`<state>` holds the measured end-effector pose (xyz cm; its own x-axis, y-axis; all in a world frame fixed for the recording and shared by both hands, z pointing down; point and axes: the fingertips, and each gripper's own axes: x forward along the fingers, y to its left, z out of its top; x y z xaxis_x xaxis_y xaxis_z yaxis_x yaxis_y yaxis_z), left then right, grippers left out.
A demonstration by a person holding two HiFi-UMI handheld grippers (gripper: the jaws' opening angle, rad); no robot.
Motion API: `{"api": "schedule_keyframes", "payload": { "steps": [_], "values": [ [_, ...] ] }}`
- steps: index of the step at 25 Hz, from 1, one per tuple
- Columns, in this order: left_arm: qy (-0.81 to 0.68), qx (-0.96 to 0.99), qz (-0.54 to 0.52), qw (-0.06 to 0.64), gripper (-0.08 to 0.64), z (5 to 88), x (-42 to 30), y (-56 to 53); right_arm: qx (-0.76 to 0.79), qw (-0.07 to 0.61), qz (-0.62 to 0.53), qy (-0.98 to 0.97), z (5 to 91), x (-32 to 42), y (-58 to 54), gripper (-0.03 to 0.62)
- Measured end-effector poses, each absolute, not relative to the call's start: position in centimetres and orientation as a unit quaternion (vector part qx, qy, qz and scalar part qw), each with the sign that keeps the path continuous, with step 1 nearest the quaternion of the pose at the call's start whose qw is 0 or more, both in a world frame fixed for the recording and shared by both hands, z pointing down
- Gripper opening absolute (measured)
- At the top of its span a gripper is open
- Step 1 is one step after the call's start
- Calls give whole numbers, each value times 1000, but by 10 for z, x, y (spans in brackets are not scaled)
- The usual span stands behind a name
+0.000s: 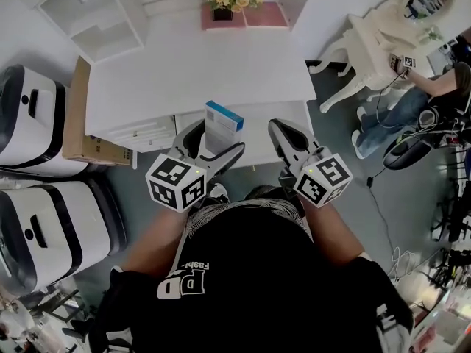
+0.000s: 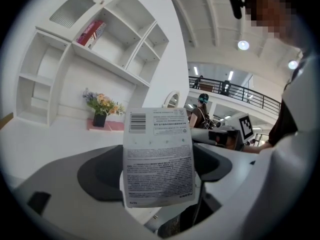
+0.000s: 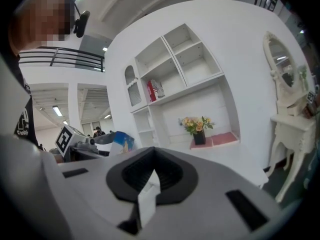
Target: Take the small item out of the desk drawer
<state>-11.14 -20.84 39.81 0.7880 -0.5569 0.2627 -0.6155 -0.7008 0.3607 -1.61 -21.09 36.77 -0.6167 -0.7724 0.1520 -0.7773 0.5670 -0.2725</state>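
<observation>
**Small carton held over the desk's front edge**

The left gripper (image 1: 213,142) is closed on a small carton (image 1: 221,127), its jaws pressing the carton's two sides. The carton stands upright, clear of the white desk (image 1: 199,72) and above its near edge, at 12 o'clock from the gripper's marker cube (image 1: 176,182). It is a flat white box with a blue end face turned upward. In the left gripper view the panel facing the camera carries a barcode at its upper left and dense lines of small grey print below.

The right gripper (image 1: 288,140) hangs at 3 o'clock from the left one, apart from the carton. Its jaws are drawn together to a narrow slit; a white sliver shows there, and what it is cannot be told. A flower pot (image 1: 222,2) and a pink mat (image 1: 265,15) sit at the desk's far edge, at 12 o'clock.
</observation>
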Motion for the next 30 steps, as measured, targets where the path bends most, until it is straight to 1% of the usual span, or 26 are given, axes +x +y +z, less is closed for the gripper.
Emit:
{"api": "schedule_keyframes", "payload": {
  "steps": [5,13,18,25,30],
  "values": [
    [-347,911,51,219,428,391,-105,-198,403,9,150,-903,361,-9,-201,8],
    [-377,897,43,226,428,391,-63,-162,366,52,161,-915,380,27,-159,6],
    [-388,892,32,230,428,392,-31,-126,352,54,165,-920,385,59,-126,6],
    [-427,876,27,221,428,386,-16,-84,334,45,143,-931,370,89,-86,6],
    [-444,869,21,219,428,381,-3,-58,326,25,182,-927,375,107,-68,6]
  ]
}}
